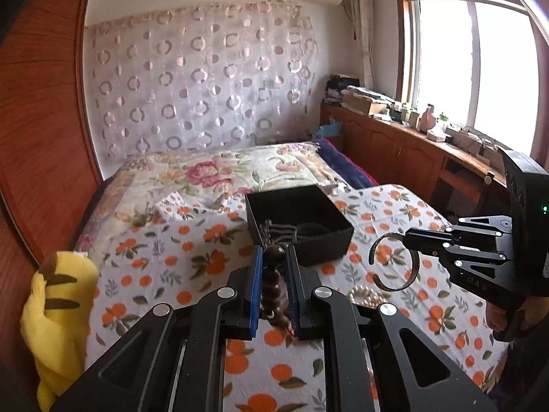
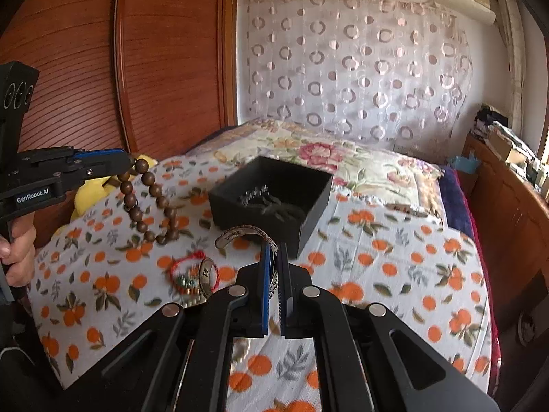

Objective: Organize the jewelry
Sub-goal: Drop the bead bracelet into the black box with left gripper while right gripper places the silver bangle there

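Observation:
My left gripper (image 1: 274,254) is shut on a brown wooden bead bracelet (image 1: 272,285), which hangs above the orange-print cloth; it also shows in the right wrist view (image 2: 144,202). My right gripper (image 2: 273,250) is shut on a metal cuff bangle (image 2: 240,235), held in the air; it also shows in the left wrist view (image 1: 394,261). A black open box (image 1: 298,223) sits on the bed ahead of both grippers with dark jewelry inside (image 2: 271,202). A red string bracelet (image 2: 192,274) and a pearl strand (image 1: 367,295) lie on the cloth.
A yellow plush toy (image 1: 58,312) sits at the bed's left edge beside the wooden wardrobe (image 2: 154,68). A wooden cabinet with clutter (image 1: 405,130) runs under the window on the right. A floral quilt (image 1: 223,171) covers the bed's far part.

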Demonstrator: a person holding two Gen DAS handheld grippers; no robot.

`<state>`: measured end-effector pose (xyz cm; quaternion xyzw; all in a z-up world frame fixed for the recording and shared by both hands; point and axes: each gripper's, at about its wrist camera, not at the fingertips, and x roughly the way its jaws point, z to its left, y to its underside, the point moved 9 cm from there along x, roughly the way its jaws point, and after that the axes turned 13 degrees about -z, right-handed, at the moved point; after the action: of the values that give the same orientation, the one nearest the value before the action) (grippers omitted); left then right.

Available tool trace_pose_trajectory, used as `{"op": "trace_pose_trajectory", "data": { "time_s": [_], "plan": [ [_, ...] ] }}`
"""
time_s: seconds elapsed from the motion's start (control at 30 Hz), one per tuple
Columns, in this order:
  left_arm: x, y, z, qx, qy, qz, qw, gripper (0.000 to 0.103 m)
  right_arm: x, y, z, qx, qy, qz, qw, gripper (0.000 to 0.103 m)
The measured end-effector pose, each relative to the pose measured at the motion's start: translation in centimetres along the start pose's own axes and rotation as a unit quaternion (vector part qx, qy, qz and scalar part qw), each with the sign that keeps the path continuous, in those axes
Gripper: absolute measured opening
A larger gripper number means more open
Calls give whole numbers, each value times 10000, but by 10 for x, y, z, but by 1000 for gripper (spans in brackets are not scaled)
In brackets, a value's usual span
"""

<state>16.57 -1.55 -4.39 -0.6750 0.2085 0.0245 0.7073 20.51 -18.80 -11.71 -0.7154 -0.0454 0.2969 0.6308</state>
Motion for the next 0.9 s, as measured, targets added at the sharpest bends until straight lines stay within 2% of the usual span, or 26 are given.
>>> {"op": "trace_pose_trajectory", "data": {
  "time_s": [0.3, 0.5, 0.7, 0.9],
  "plan": [
    [17, -24, 13, 8, -147, -115, 9998, 12, 24, -38, -14, -7, 151, -184, 9997, 5],
    [35, -34, 19, 41, -176, -133, 9997, 12, 57, -53, -34, 18, 329, -148, 9993, 5],
    [50, -43, 18, 87, -161, -122, 9998, 12, 96, -48, -48, 126, 409, 62, 9991, 5],
    [68, -46, 17, 119, -177, -53, 9998, 12, 131, -32, -44, 130, 299, 379, 9987, 5]
  ]
}}
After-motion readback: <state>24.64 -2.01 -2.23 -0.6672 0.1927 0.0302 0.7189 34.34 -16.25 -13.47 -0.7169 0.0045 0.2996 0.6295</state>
